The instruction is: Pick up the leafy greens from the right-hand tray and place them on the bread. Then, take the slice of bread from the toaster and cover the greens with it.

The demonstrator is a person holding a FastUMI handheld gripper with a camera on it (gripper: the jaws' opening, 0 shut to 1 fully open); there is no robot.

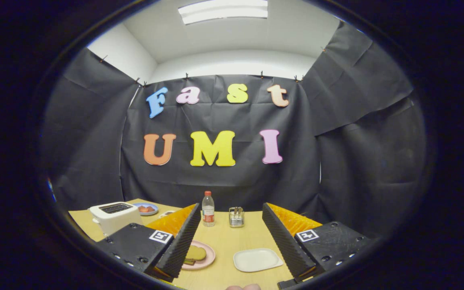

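Observation:
My gripper (230, 209) is held above the wooden table (224, 241), open, with nothing between its fingers. Below the left finger, a pink plate (208, 259) carries a brownish slice of bread (196, 253), and a bit of green shows at the slice's near edge. A white tray (257, 259) lies between the fingers, nearer the right one, and its surface looks bare. The white toaster (115, 215) stands beyond the left finger on the table's left side. Its top slots look dark, and I cannot tell what is in them.
A clear bottle with a red cap (208, 208) and a small metal holder (236, 217) stand at the back of the table, just past the fingertips. A blue plate (146, 209) with something red sits behind the toaster. A fingertip of a hand (243, 287) peeks in below.

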